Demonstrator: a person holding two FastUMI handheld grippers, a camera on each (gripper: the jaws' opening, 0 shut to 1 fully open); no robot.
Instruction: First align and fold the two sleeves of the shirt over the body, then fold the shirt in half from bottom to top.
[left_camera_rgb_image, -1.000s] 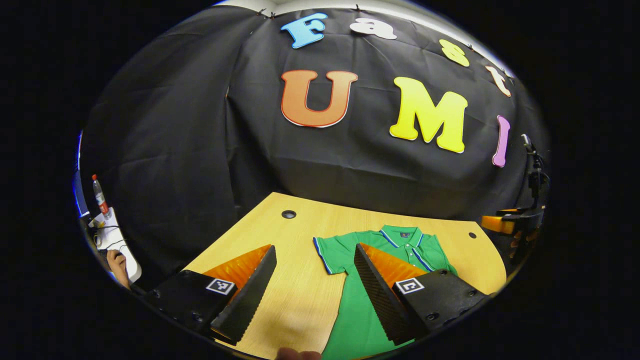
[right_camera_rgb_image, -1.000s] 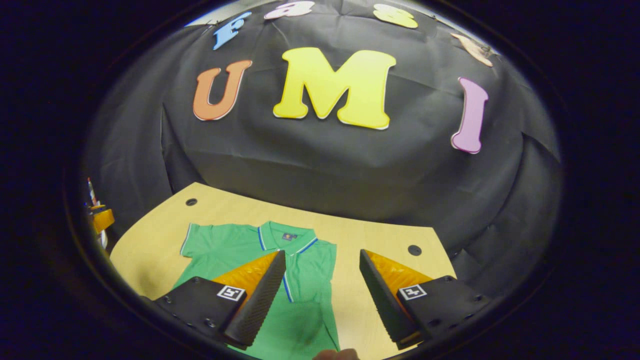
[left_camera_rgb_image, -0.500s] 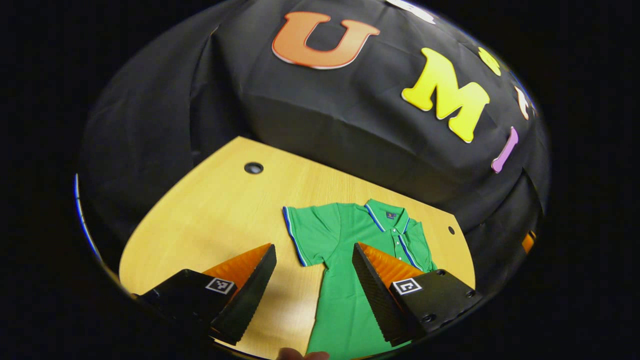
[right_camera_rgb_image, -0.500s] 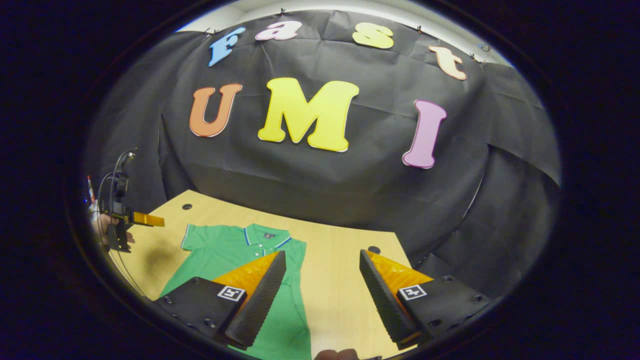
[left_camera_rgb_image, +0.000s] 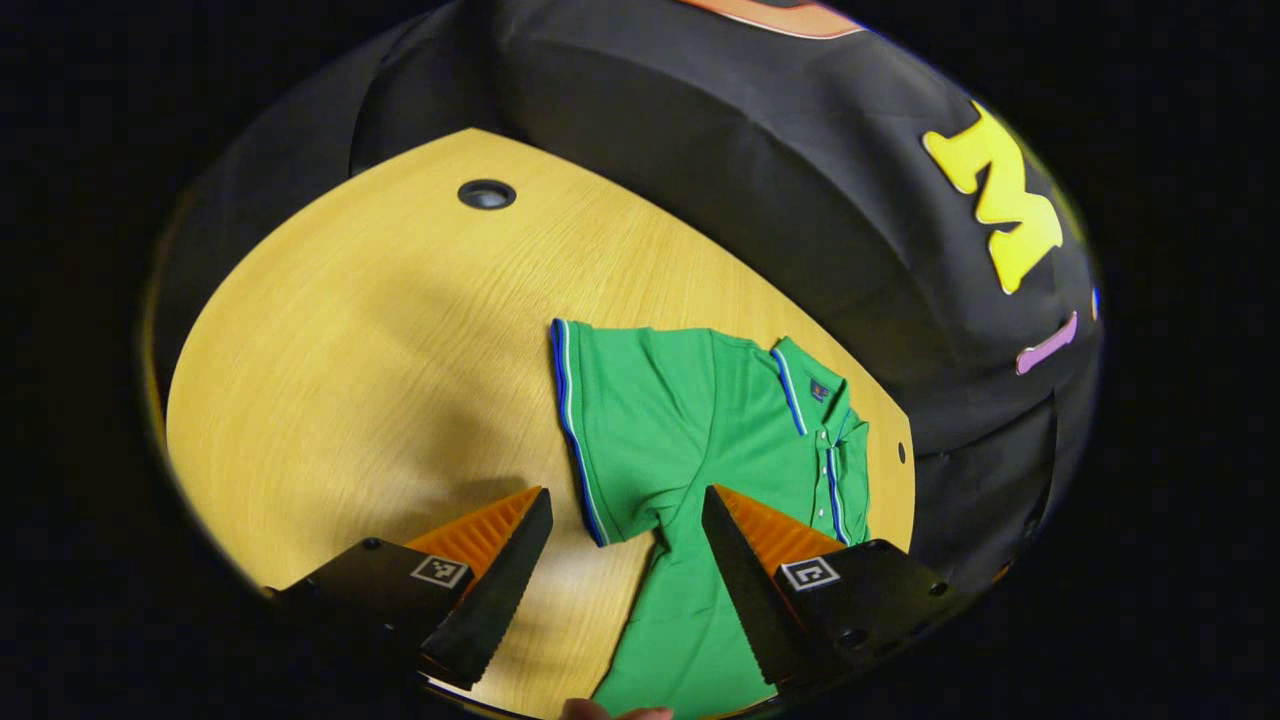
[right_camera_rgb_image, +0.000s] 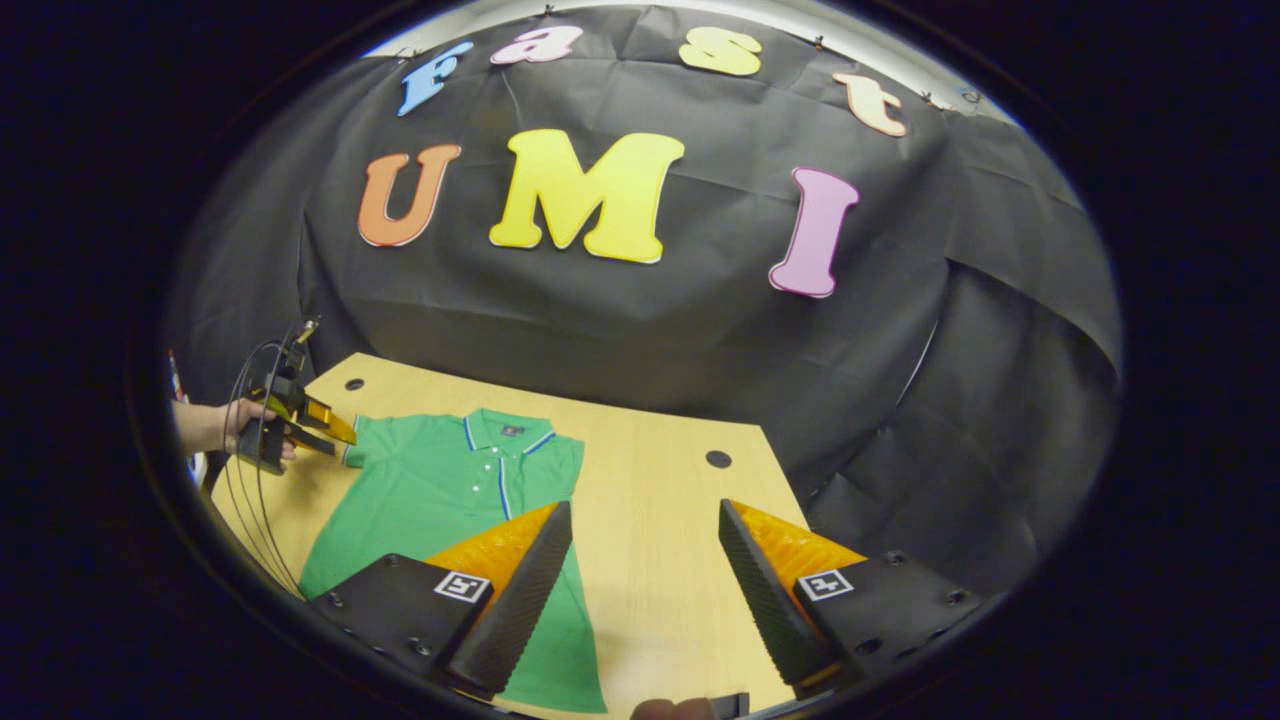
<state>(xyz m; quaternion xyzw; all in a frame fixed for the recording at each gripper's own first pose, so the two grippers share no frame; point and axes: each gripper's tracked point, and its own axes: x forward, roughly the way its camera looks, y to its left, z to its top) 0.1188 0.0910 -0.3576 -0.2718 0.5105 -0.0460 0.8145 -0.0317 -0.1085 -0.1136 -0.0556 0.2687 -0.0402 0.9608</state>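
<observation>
A green short-sleeved polo shirt with blue-and-white trim (left_camera_rgb_image: 690, 420) lies flat, collar toward the black cloth wall (right_camera_rgb_image: 640, 330), on a light wooden table with round cable holes (left_camera_rgb_image: 380, 330), its right sleeve already folded over the body. The left gripper (left_camera_rgb_image: 625, 545) hovers low above the spread-out left sleeve (left_camera_rgb_image: 610, 420), fingers spread and holding nothing; in the right gripper view a hand (right_camera_rgb_image: 232, 424) holds it at that sleeve's edge. The right gripper (right_camera_rgb_image: 645, 560) hangs over the shirt's right side and bare table, fingers likewise spread apart

The collar label (left_camera_rgb_image: 820, 389) on the shirt (left_camera_rgb_image: 690, 440) is too small to read.
</observation>
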